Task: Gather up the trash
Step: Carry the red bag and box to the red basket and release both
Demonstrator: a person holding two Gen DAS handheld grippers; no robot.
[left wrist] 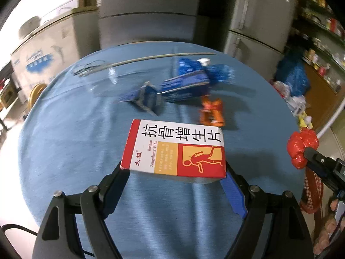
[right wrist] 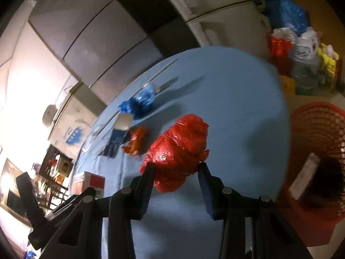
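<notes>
My left gripper [left wrist: 173, 170] is shut on a red and white medicine box [left wrist: 174, 147] and holds it above the round blue table [left wrist: 64, 140]. My right gripper [right wrist: 175, 166] is shut on a crumpled red plastic bag [right wrist: 179, 149], held over the table; the bag also shows in the left wrist view [left wrist: 301, 149]. More trash lies on the far side of the table: a blue carton [left wrist: 183, 84], a crumpled blue bag [left wrist: 217, 72], an orange wrapper [left wrist: 212, 112] and a clear plastic cup [left wrist: 94, 75].
A red mesh basket [right wrist: 319, 133] stands off the table's right edge with some trash inside. Refrigerators [left wrist: 151, 10] stand behind the table. Bags [right wrist: 301, 49] are piled on the floor at the far right. A thin stick [left wrist: 163, 57] lies along the far table edge.
</notes>
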